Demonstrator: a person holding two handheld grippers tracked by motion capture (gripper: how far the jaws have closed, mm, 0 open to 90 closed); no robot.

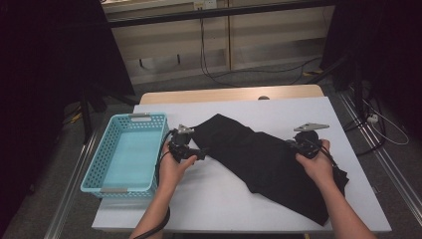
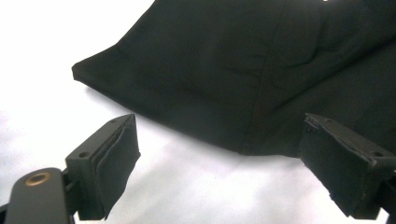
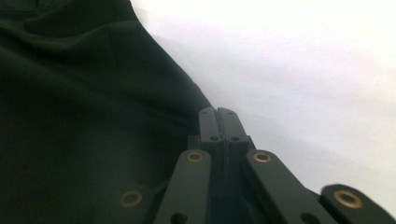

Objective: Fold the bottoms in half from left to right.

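A black cloth [image 1: 259, 149] lies crumpled across the white table [image 1: 219, 199], running from the middle towards the near right corner. My left gripper [image 1: 201, 153] rests at the cloth's left end, jaws open. In the left gripper view the cloth [image 2: 233, 70] lies just beyond the gap of the left gripper [image 2: 219, 135], and nothing is between the pads [image 2: 116, 158]. My right gripper [image 1: 292, 144] sits on the cloth's far right edge. In the right gripper view the right gripper [image 3: 217, 112] has its jaws pressed together where the edge of the cloth [image 3: 70, 116] meets them.
A light blue plastic basket [image 1: 94, 169] stands at the table's left edge, with nothing in it. Bare white table lies in front of the cloth and behind it. Cables run over the floor beyond the table.
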